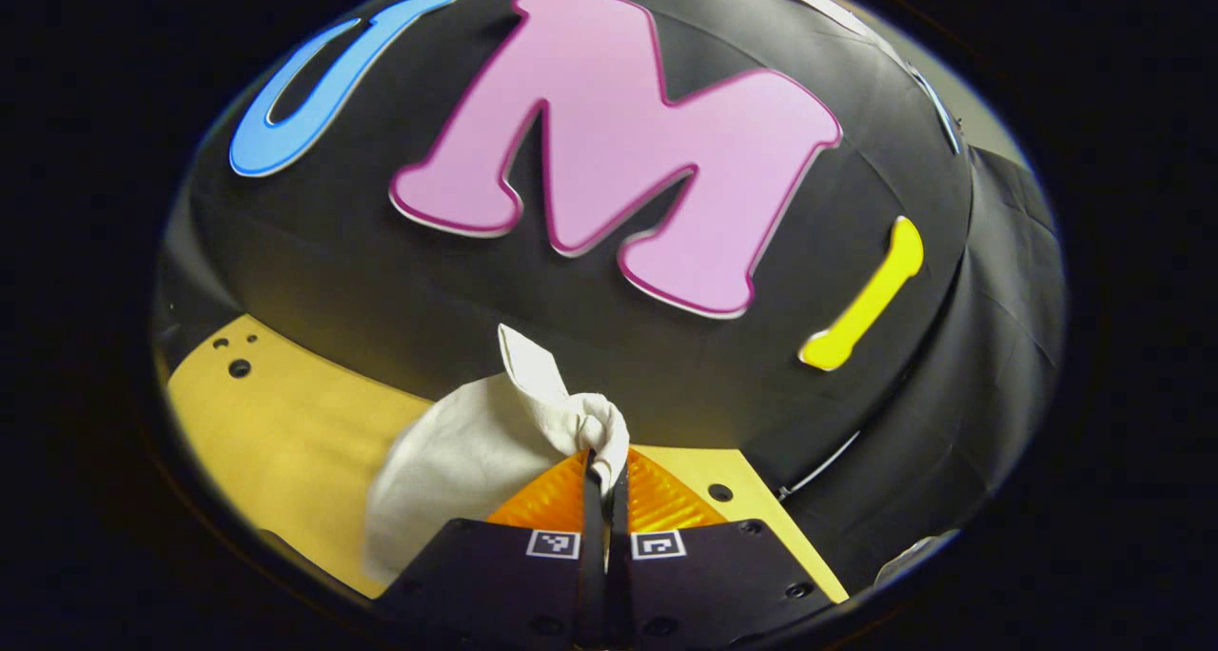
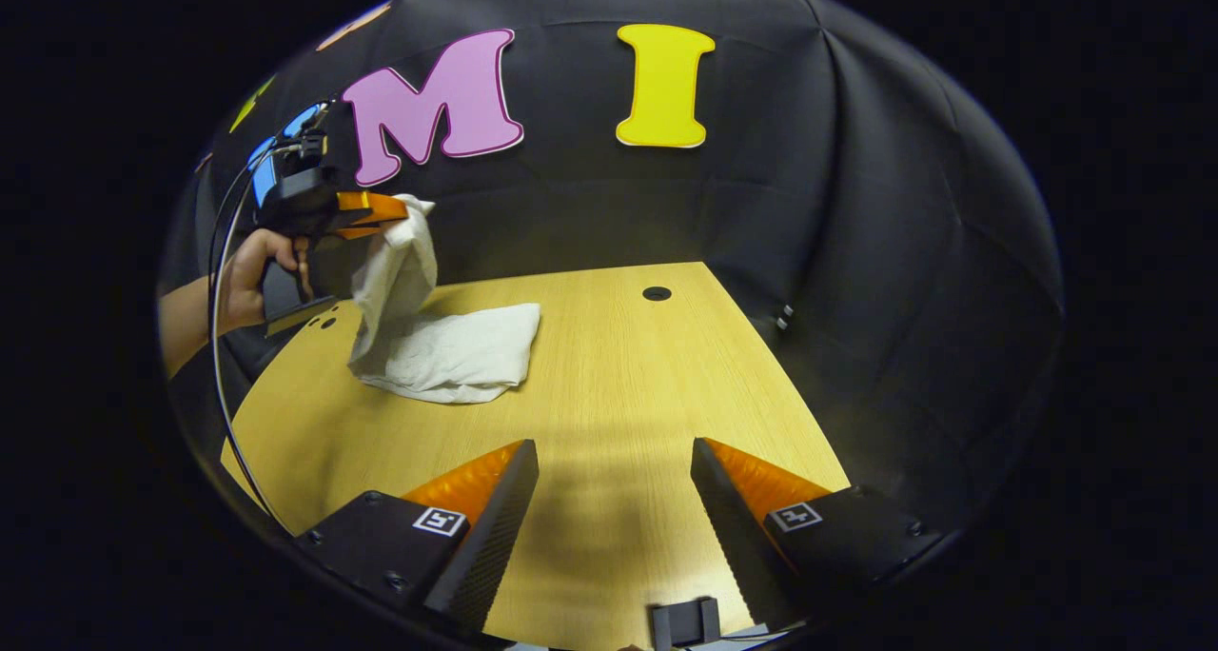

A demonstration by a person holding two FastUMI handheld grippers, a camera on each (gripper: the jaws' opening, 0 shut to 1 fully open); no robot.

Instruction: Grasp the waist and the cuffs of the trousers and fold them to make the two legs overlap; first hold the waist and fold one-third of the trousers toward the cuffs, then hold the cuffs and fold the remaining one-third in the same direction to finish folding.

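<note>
Pinching trousers (image 1: 495, 432) off table (image 2: 609, 365) — left gripper (image 1: 605, 470) fingers clamped | right gripper (image 2: 614, 461) fingers spread

**Booth backdrop and table**

Black cloth wall (image 2: 856, 213) wraps the far side and the right, creased, with seams showing. Light wood-grain table (image 2: 618, 384) runs from near to far, ending at the cloth. Round hole (image 2: 657, 293) in the tabletop near the far edge; two smaller holes (image 2: 322, 324) at far left. Light falls bright on the table's middle, dimmer toward the right wall.
</note>
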